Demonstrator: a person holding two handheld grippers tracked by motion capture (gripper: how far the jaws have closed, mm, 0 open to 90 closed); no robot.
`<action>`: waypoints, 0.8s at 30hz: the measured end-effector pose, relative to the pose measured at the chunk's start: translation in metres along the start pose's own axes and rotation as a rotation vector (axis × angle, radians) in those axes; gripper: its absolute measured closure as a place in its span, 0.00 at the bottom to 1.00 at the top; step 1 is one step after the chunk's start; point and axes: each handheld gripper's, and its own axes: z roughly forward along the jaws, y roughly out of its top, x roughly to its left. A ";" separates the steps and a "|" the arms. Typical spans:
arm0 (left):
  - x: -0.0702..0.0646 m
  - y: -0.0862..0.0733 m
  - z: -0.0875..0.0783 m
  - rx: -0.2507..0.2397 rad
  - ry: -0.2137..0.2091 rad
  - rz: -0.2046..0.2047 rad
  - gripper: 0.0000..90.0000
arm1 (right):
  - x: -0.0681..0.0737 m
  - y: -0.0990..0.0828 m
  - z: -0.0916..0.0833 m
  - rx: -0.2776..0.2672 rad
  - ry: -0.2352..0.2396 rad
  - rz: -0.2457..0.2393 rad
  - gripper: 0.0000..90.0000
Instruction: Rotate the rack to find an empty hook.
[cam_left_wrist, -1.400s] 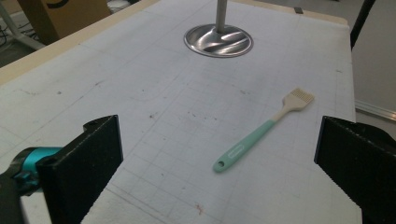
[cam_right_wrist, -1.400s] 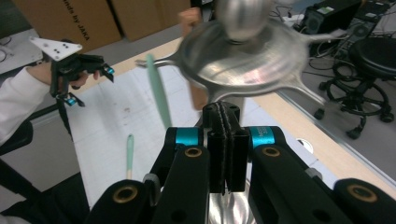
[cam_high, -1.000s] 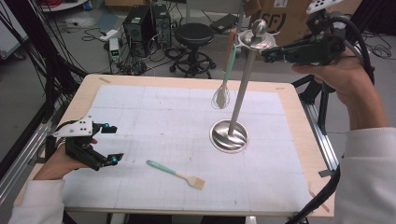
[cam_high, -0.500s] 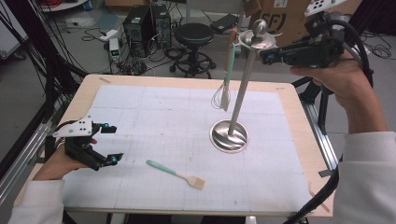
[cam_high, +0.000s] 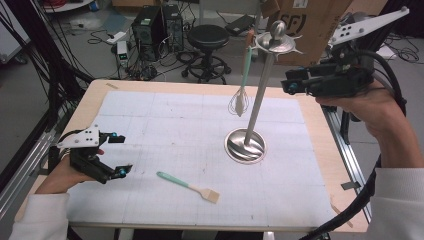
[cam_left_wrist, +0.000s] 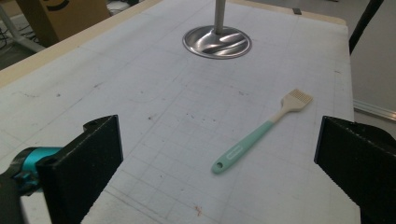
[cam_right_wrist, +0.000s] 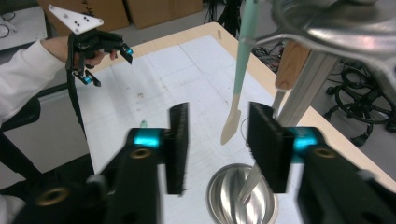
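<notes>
Wooden table (cam_high: 318, 150), pale rim, as landmark. White grid mat (cam_high: 165, 125) covers nearly whole top, a few dark specks on it. Black round stool (cam_high: 207, 36) on floor just beyond far edge. Black computer tower (cam_high: 150, 22) left of stool, white power strip (cam_high: 122, 49) beside it. Cardboard box (cam_high: 312, 25) beyond far right corner. Black cables (cam_high: 35, 65) hang thick off left side. Metal rail (cam_high: 345, 150) runs along right edge, small black patch (cam_high: 350, 185) next to it.
</notes>
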 end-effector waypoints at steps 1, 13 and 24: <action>0.000 0.000 0.000 0.000 0.002 0.000 0.02 | 0.002 -0.002 0.000 0.003 -0.001 -0.002 0.60; -0.001 0.001 0.001 0.001 0.005 0.004 0.02 | 0.019 -0.029 0.009 0.034 -0.014 -0.030 0.00; -0.003 0.002 0.000 -0.007 0.008 0.007 0.02 | 0.027 -0.051 0.017 0.014 0.003 -0.042 0.00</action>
